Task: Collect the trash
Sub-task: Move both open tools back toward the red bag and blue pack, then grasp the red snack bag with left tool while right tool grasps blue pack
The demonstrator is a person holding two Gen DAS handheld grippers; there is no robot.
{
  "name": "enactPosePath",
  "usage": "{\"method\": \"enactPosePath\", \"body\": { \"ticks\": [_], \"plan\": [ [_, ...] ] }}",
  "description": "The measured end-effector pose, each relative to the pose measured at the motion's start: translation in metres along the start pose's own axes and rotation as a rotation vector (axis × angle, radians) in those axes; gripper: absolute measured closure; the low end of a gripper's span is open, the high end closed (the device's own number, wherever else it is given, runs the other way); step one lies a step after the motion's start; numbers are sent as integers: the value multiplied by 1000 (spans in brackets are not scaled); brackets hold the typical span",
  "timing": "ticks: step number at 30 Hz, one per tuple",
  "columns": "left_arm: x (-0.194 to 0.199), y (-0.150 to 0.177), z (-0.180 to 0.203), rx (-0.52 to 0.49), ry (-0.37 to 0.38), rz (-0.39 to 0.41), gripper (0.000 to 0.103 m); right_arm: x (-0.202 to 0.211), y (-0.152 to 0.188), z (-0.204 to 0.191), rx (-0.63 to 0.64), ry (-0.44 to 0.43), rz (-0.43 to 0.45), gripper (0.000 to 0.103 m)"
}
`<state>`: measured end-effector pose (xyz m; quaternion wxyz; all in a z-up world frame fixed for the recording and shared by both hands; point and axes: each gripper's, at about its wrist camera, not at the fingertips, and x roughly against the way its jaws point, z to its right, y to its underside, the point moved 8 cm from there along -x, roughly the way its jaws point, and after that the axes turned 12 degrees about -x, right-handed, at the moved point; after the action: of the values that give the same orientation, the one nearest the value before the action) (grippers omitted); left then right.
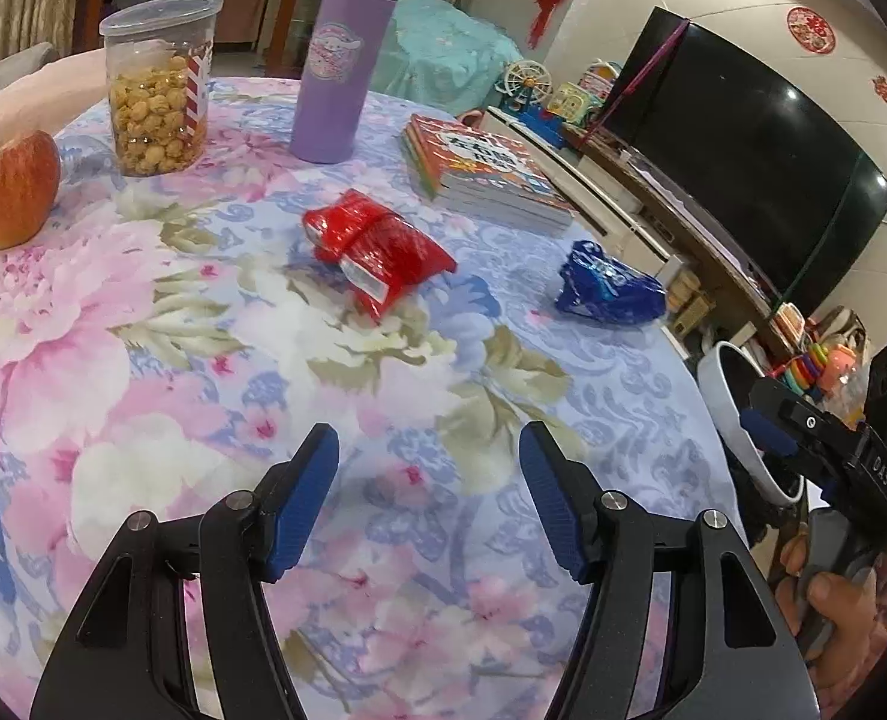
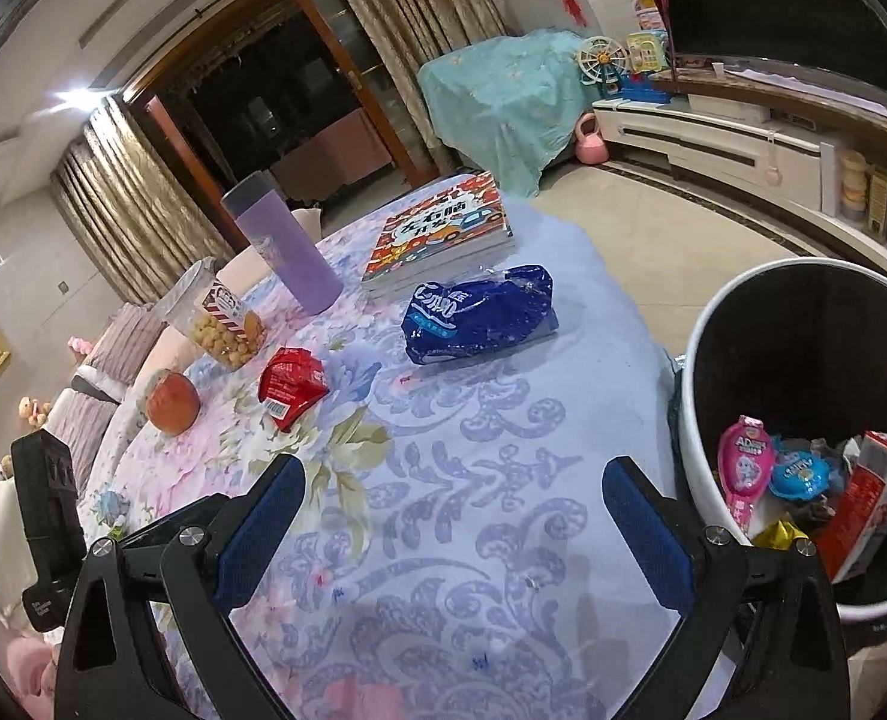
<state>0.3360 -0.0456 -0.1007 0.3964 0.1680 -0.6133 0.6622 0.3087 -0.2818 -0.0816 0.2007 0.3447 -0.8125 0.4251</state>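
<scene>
Both claws hover gaping and empty over the counter (image 2: 503,480): left claw (image 1: 428,498) facing the red wrapper (image 1: 377,249), right claw (image 2: 452,531) facing the blue wrapper (image 2: 482,312), bin (image 2: 701,360) at frame right

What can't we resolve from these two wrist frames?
- Bin: floor hidden by the trash inside in the right view; left view shows only a rim sliver behind the right gripper.
- Blue wrapper: small print too small, glare; crumpled in left view.
- Books: count unclear; only edges show.
- Table: near edge cut by both frames.
</scene>
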Motion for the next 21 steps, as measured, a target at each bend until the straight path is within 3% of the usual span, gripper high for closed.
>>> {"method": "enactPosePath", "body": {
  "ticks": [15, 21],
  "plan": [
    [-29, -40, -30, 18, -36, -1, 38, -47, -40, 1, 32, 37, -26, 3],
    [-52, -57, -42, 13, -38, -22, 38, -70, -61, -13, 173, 40, -70, 3]
  ]
}}
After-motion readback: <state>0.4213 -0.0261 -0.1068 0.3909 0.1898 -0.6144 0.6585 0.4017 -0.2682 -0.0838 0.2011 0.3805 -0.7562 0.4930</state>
